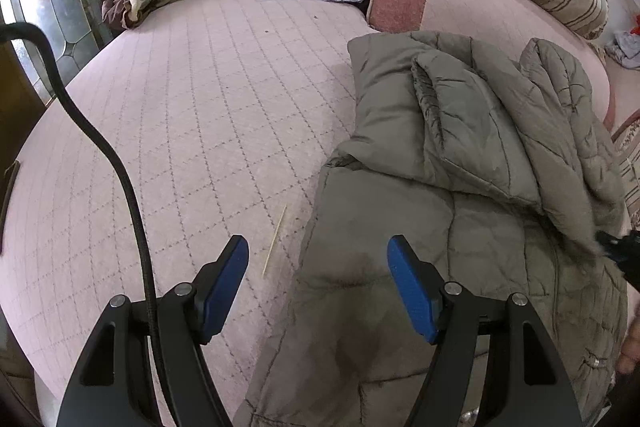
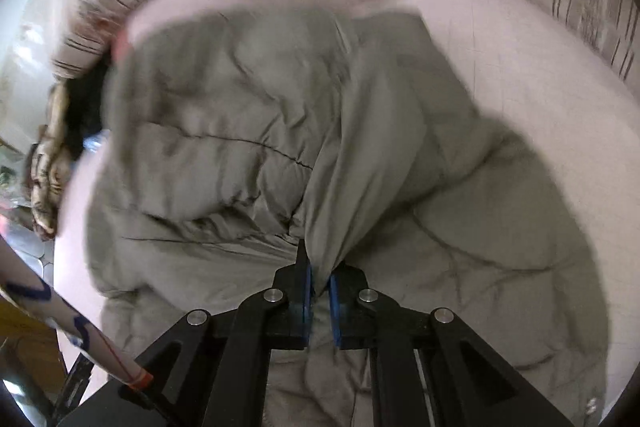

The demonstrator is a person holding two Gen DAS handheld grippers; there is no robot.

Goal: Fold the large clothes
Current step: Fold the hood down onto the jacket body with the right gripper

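The grey-green quilted padded jacket lies along the right side of the pink quilted bed cover, one part already turned over its body. The right gripper has its blue pads nearly together, pinching a gathered ridge of the jacket's fabric that rises taut from the jaws. The left gripper stands wide apart and holds nothing, one pad over the bare cover, the other above the jacket's near left edge.

The pinch looks narrow, on slippery shell fabric; I judge that a quick pull could let the ridge slide out, or drag the whole puffy jacket toward the bed's edge instead of folding it. The right view is blurred, so how deep the grip goes is unclear. A thin pale wooden stick lying on the cover just beside the jacket's left edge could get folded in.

No brand, label or writing can be read in either view.
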